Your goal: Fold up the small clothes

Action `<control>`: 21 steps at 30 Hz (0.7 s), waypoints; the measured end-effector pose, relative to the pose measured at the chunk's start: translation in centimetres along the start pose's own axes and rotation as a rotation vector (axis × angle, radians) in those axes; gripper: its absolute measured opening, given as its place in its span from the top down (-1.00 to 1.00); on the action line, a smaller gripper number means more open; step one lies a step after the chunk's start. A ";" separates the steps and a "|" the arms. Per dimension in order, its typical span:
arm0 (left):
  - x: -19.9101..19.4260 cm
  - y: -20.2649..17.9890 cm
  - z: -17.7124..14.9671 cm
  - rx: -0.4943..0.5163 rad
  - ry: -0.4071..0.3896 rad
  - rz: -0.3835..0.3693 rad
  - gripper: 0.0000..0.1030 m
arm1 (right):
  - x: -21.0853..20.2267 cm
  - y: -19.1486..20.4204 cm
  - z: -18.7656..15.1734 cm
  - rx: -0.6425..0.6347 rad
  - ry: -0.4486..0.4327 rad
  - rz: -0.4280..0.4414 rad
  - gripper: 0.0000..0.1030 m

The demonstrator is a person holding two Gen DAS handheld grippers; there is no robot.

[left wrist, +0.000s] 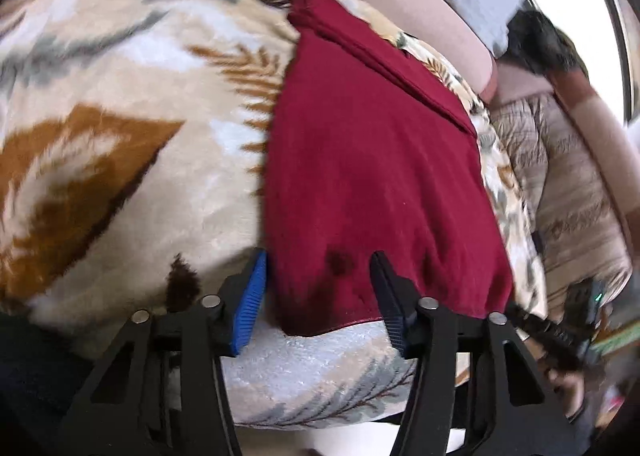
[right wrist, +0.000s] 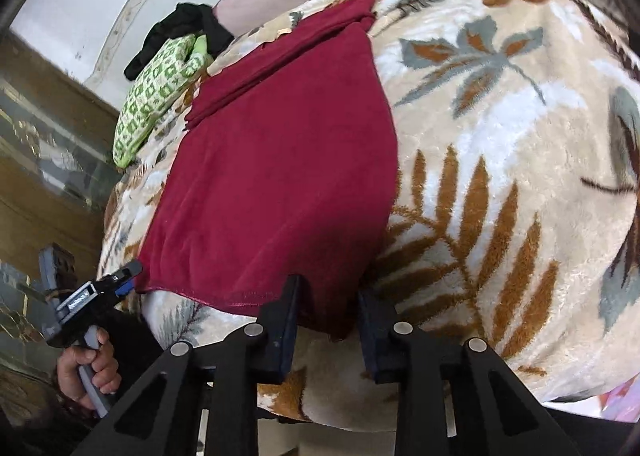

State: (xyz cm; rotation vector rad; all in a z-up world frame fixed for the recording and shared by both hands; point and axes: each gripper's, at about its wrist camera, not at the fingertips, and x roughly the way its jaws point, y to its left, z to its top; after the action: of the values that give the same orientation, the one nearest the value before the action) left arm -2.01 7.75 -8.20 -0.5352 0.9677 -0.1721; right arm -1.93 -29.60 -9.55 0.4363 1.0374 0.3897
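Note:
A dark red garment [left wrist: 372, 176] lies spread flat on a leaf-patterned blanket [left wrist: 120, 136], with a folded band along its far edge. My left gripper [left wrist: 318, 284] is open, its fingers straddling the garment's near left corner. In the right wrist view the same red garment [right wrist: 280, 160] lies ahead, and my right gripper [right wrist: 330, 308] is open around its near right corner. The left gripper [right wrist: 124, 276] also shows there at the garment's near left corner, held by a hand.
A green-and-white patterned cloth [right wrist: 156, 96] and a black garment [right wrist: 180, 28] lie beyond the red one at the blanket's far left. A pink cushion [left wrist: 420, 16] and a quilted cover [left wrist: 568, 184] lie to the right. The blanket's front edge [right wrist: 280, 408] drops off near me.

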 end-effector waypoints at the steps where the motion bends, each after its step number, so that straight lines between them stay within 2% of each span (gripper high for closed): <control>1: 0.1 -0.1 0.0 0.002 0.013 -0.008 0.01 | 0.0 -0.3 0.0 0.018 0.002 0.013 0.49; 3: 0.3 -0.6 -0.2 0.003 0.043 -0.064 0.00 | 0.0 -0.9 0.1 0.061 0.006 0.050 0.49; 6: 1.0 -0.9 -0.6 -0.039 0.105 -0.213 0.00 | 0.1 -1.5 -0.1 0.115 0.022 0.113 0.49; 7: 1.2 -1.0 -0.7 -0.044 0.114 -0.226 0.00 | 0.1 -1.6 -0.1 0.121 0.022 0.120 0.49; 10: 0.5 -0.7 -0.3 -0.042 0.065 -0.161 0.00 | 0.1 -1.3 -0.2 0.115 0.026 0.121 0.49; 13: -0.6 1.2 0.5 -0.120 -0.001 -0.111 0.02 | -0.3 -1.4 -0.3 0.112 0.019 0.089 0.50; 15: -0.1 1.9 0.4 -0.162 0.022 -0.153 0.03 | -0.5 -1.7 -0.4 0.138 0.013 0.090 0.50; 17: 0.3 1.2 0.3 -0.137 0.041 -0.183 0.03 | -0.4 -2.1 -0.7 0.177 0.019 0.114 0.50; 21: 0.7 0.6 0.1 -0.135 0.071 -0.246 0.03 | -0.1 -3.1 -1.1 0.273 0.034 0.214 0.50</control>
State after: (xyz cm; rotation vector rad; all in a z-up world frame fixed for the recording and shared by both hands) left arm -1.59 8.06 -8.99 -0.7770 0.9853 -0.3500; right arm -2.60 -32.09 -11.58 0.7915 1.0846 0.4482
